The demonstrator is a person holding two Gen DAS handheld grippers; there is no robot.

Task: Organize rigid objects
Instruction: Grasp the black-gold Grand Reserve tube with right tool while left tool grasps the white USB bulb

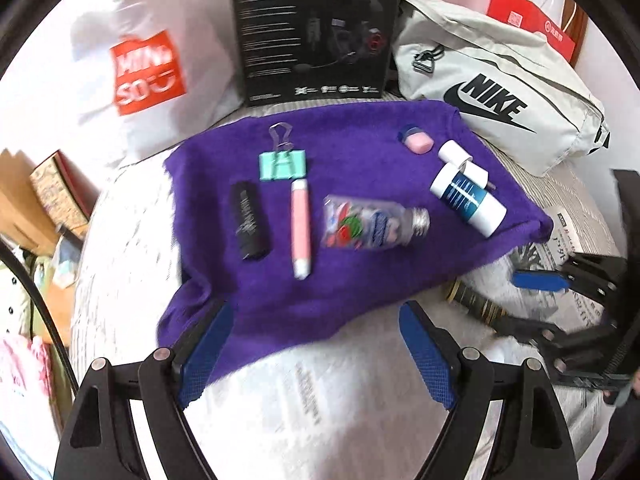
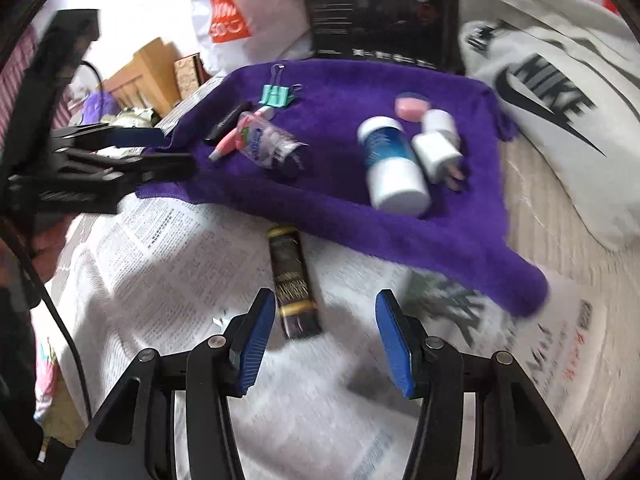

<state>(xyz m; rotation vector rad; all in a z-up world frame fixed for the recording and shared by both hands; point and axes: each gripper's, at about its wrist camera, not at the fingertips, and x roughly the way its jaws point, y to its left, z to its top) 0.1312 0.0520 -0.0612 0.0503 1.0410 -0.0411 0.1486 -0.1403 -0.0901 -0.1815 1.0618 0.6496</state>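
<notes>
A purple fleece towel point(image 1: 352, 216) lies spread over newspaper sheets point(image 1: 304, 396) and fills the middle of the left wrist view. On it, from the left of the frame, rest a black ribbed cylinder point(image 1: 250, 222), a mint-green metal binder clip point(image 1: 282, 165) with wire handles, a pink and white tube point(image 1: 300, 229) lying lengthwise, and a clear plastic bottle point(image 1: 372, 222) on its side with a silver threaded neck. Toward the upper right of the towel sit a small pink eraser-like block point(image 1: 418, 142) with a blue end, a white plug adapter point(image 1: 464, 162), and a white bottle with a blue label point(image 1: 468, 200), tipped on its side just beside the adapter.

The left gripper point(image 1: 316, 344) hangs at the bottom centre of its own view, blue pads wide apart over the towel's near edge, nothing between them.

In the right wrist view, the right gripper point(image 2: 324, 332) has its blue-padded fingers point(image 2: 256, 344) apart, not pressing anything. A dark brown and gold rectangular tube point(image 2: 294, 284) lies on the newspaper just below the towel's edge, its near end between the finger tips but closer to the left-hand pad.

Behind the towel stand a black headset box point(image 1: 316, 28), a white shopping bag with an orange logo point(image 1: 148, 72) and a pale grey fabric pouch with black lettering point(image 1: 500, 100).
</notes>
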